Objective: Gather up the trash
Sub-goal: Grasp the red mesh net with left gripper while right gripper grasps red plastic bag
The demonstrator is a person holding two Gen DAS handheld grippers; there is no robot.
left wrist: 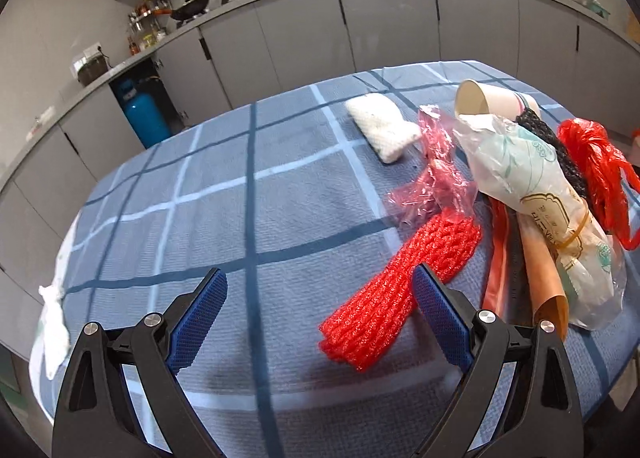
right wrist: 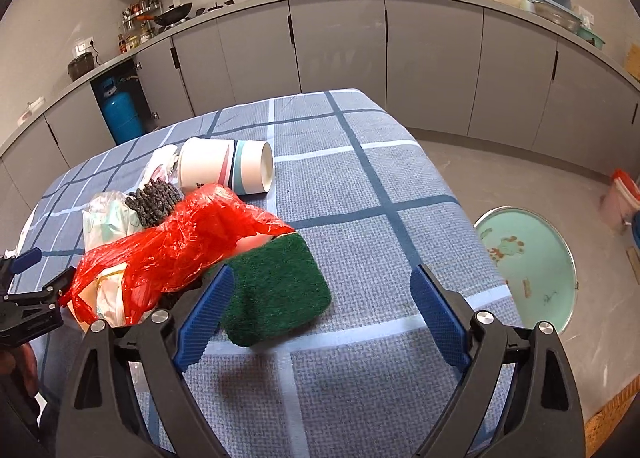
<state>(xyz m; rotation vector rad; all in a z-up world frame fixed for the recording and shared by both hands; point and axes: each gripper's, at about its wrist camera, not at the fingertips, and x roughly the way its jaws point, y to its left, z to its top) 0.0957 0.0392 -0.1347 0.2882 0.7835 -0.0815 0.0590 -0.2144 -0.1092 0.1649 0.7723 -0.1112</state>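
Left gripper [left wrist: 320,292] hung jaws spread over blue plaid tablecloth [left wrist: 224,210], nothing clamped; red foam mesh sleeve [left wrist: 400,290] lay flat, just beside its right finger, contact unclear. Right gripper [right wrist: 322,290] also released, dark green scouring pad [right wrist: 276,290] against left finger, apparently not pinched. Crumpled red plastic bag [right wrist: 192,242] piled beside pad, white paper cup [right wrist: 226,166] tipped on side behind it.
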